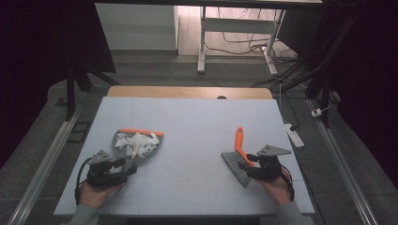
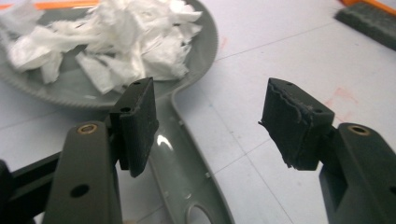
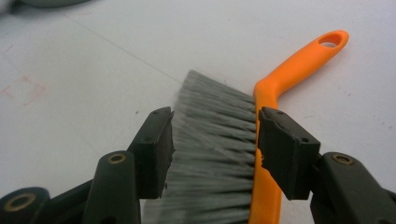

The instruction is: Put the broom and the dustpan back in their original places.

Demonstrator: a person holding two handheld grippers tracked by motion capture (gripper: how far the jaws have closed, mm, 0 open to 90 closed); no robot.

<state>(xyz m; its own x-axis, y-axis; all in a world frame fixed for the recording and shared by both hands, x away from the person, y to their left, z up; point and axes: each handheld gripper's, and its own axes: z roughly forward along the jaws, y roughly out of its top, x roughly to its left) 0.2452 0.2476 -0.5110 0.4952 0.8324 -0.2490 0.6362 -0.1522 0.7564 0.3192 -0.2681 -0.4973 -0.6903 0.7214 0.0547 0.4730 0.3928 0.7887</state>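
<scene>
1. On my overhead feed I see a pale desk (image 1: pixel 197 122) with a wooden strip along its far edge, and two hand-held grippers near the person's side.
2. The left gripper (image 1: pixel 123 167) sits at the near left, held by the person's left hand (image 1: pixel 96 193). Its fingers (image 2: pixel 137 123) are spread apart and grasp nothing.
3. Just beyond it lies a grey dustpan (image 1: pixel 123 151) with an orange lip along its far edge. In the left gripper view the dustpan's handle (image 2: pixel 187 172) runs between the spread fingers, closer to the left one; I cannot tell whether that finger touches it.
4. A heap of white paper scraps (image 1: pixel 138 142) lies in the dustpan's bowl, bunched and crumpled.
5. The right gripper (image 1: pixel 248 164) is at the near right, held by the person's right hand (image 1: pixel 278 187).
6. A brush (image 1: pixel 239 157) with an orange handle and grey bristles lies flat on the desk there, handle pointing to the far side, bristle head toward the near side.
7. In the right gripper view, the right gripper's fingers (image 3: pixel 285 149) straddle the brush head: one sits at the bristles' edge, the other against the orange spine. They look loosely set around it; I cannot tell whether they are pressing.
8. The dustpan and brush lie well apart, left and right of the desk.
</scene>
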